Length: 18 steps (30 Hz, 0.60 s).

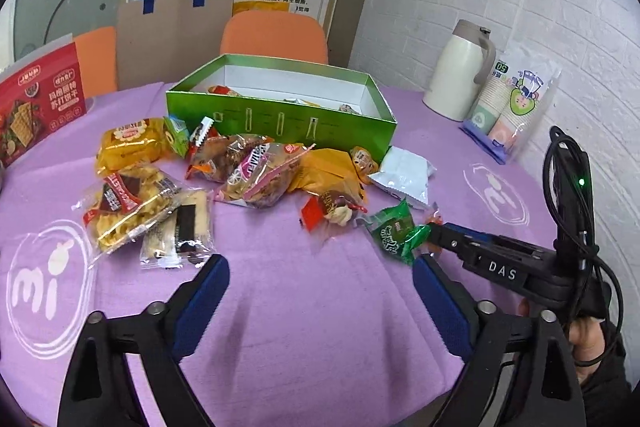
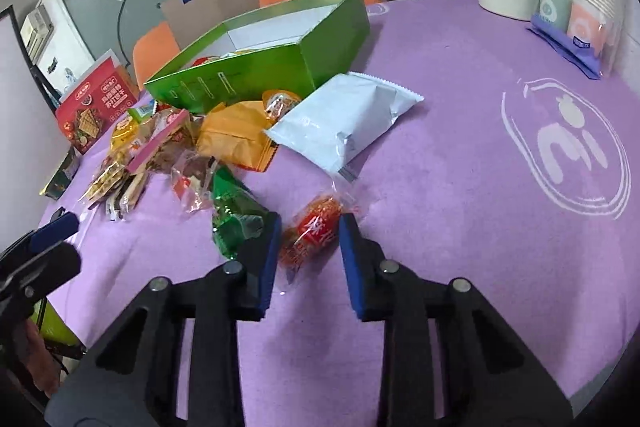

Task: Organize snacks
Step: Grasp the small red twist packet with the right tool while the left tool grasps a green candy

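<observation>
Right gripper (image 2: 308,227) astride red candy (image 2: 314,235), not clamped. Left gripper (image 1: 320,267) wide open, before green box (image 1: 280,119).

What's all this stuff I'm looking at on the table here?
Box: one, green, open, back of table, some snacks inside.
Snack packets: a dozen or so, mixed colours, piled before the box.
Red snack: one, between the right gripper's fingers.
Green snack: one, beside it.
White pouch: one, near the box.
Jug: one, cream, far right.
Cups: one bagged pack, beside the jug.
Tablecloth: purple.
Left gripper: open, empty.
Right gripper: open.
</observation>
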Available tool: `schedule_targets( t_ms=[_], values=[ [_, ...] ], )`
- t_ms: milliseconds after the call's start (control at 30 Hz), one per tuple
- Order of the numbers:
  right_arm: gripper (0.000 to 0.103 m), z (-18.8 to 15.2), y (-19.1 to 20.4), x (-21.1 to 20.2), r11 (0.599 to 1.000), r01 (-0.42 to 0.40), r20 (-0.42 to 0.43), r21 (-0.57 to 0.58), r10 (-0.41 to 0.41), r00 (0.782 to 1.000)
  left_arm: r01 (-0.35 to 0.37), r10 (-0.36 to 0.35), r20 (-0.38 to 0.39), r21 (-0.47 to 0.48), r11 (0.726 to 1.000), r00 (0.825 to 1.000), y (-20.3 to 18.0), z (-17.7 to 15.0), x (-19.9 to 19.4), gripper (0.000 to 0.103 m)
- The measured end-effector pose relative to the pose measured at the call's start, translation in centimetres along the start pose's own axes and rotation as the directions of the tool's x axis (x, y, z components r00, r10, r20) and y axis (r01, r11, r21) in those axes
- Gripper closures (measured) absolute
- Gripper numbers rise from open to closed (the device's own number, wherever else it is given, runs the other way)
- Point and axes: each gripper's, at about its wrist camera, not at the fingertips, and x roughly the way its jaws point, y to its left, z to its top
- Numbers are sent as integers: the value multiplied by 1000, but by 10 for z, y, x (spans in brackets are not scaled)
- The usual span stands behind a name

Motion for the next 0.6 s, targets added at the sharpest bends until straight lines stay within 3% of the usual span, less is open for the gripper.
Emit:
schedule_targets(
  t_ms=[33, 133, 267, 367, 467, 500, 533, 600],
  values=[
    [80, -1, 0, -4, 1000, 11, -3, -25, -11, 1000, 25, -25, -26, -9, 1000, 999, -1, 1, 6, 33],
    [84, -5, -4, -17, 995, 41, 4, -87, -41, 999, 80, -80, -89, -7, 997, 993, -9, 5, 26, 45],
    [83, -10, -19, -31, 993, 75, 18, -90, -74, 997, 98, -92, -106, 50, 994, 990, -34, 11, 45, 45],
    [82, -11, -23, -38, 994, 55, 34, -90, -52, 998, 98, -88, -107, 87, 991, 990, -51, 18, 60, 45],
    [67, -11, -20, -38, 996, 12, 41, -86, -9, 999, 88, -72, -127, 127, 988, 989, -60, 21, 76, 46],
    [56, -11, -17, -38, 995, 11, 46, -94, -6, 999, 90, -72, -134, 129, 988, 988, -61, 21, 80, 48],
    [51, -11, -13, -37, 994, 23, 54, -111, -17, 998, 96, -78, -143, 126, 987, 987, -61, 22, 84, 55],
    [50, -10, -9, -31, 991, 42, 55, -129, -36, 998, 111, -90, -169, 120, 986, 981, -59, 21, 90, 65]
  ],
)
